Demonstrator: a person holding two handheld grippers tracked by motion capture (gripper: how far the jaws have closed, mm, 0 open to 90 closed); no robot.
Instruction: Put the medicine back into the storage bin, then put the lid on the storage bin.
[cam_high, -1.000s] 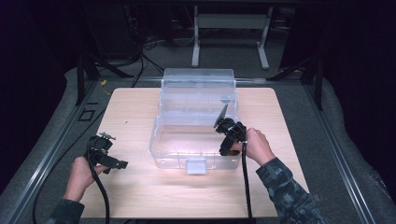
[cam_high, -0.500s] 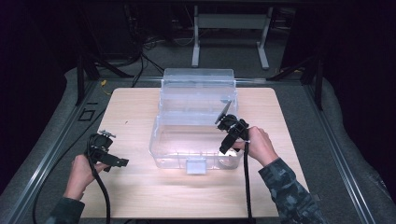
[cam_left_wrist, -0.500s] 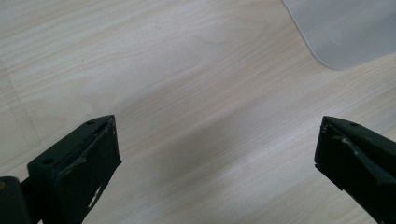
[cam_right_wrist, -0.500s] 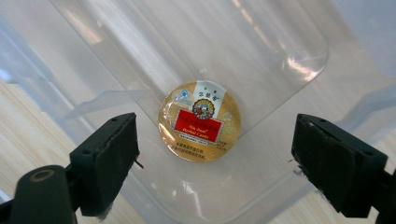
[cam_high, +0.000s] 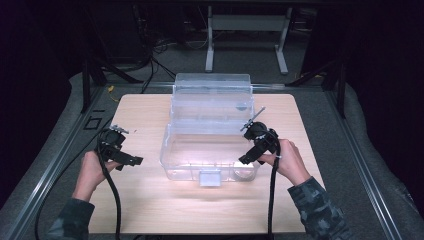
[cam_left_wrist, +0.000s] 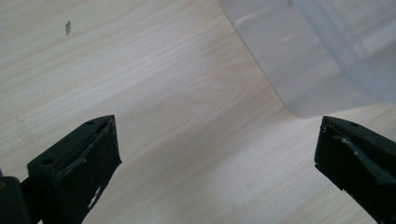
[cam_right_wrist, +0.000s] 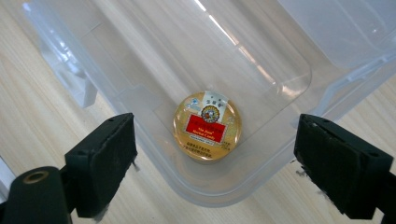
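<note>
A clear plastic box (cam_high: 172, 157) with its lid (cam_high: 210, 95) standing open sits mid-table. In its near right corner lies a round gold tin (cam_right_wrist: 207, 125) with a red label, faintly visible from above too (cam_high: 243, 173). My right gripper (cam_high: 246, 160) hovers above that corner, jaws apart and just opened wider; in its own view the right gripper (cam_right_wrist: 215, 137) has nothing between its pads, and the tin lies below them on the box floor. My left gripper (cam_high: 131, 161) is left of the box over bare wood. The left gripper (cam_left_wrist: 218, 135) is open and empty.
The wooden table (cam_high: 150, 210) has free room in front of the box and on both sides. A latch tab (cam_high: 209, 177) sticks out of the box's front wall. Cables trail from both grippers toward the near edge. Dark floor and metal stands lie beyond.
Both grippers have risen. The right one has drawn back to the right from over the box, its jaws spreading. The left one has lifted off the table. The box has stayed put.
</note>
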